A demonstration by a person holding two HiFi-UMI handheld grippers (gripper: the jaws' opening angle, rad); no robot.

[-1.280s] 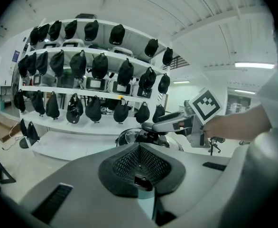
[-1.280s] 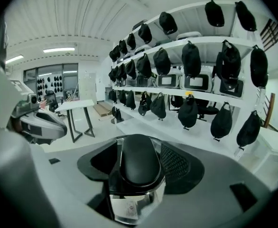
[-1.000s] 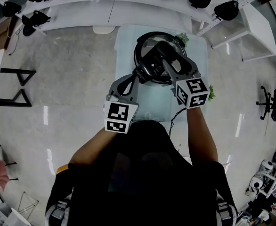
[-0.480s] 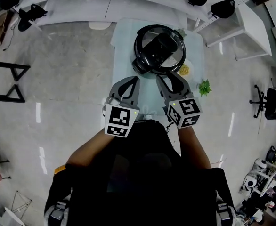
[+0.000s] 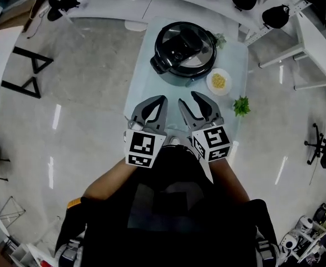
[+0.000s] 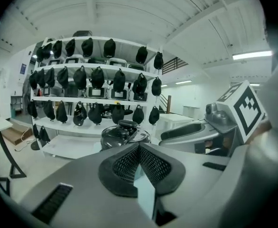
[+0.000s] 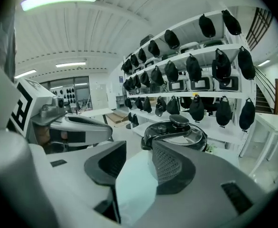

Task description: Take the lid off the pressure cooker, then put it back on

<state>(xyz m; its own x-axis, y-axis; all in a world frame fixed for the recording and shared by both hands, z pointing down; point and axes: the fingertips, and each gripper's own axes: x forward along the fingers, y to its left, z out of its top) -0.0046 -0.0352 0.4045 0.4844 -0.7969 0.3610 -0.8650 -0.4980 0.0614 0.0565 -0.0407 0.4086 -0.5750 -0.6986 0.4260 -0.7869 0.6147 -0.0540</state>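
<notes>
My left gripper point(image 5: 162, 100) is pinched together, its pads meeting at the tips with nothing between them. My right gripper point(image 5: 188, 98) stands partly apart; its jaws have just been closing a little, and only the bare table point(image 5: 152, 88) shows through the gap. Both hang side by side over the near end of the pale table, pointing toward the pressure cooker point(image 5: 184, 52), which sits well apart from them at the far end. Its lid point(image 5: 188, 44) is on the pot, with the black handle across the top. Just right of the cooker lies a small white dish point(image 5: 218, 81) of something yellow. Nearer me, at the table's right edge, is a green sprig point(image 5: 241, 105). Beyond the table, white shelves point(image 6: 96, 87) carry rows of dark things I cannot make out.
</notes>
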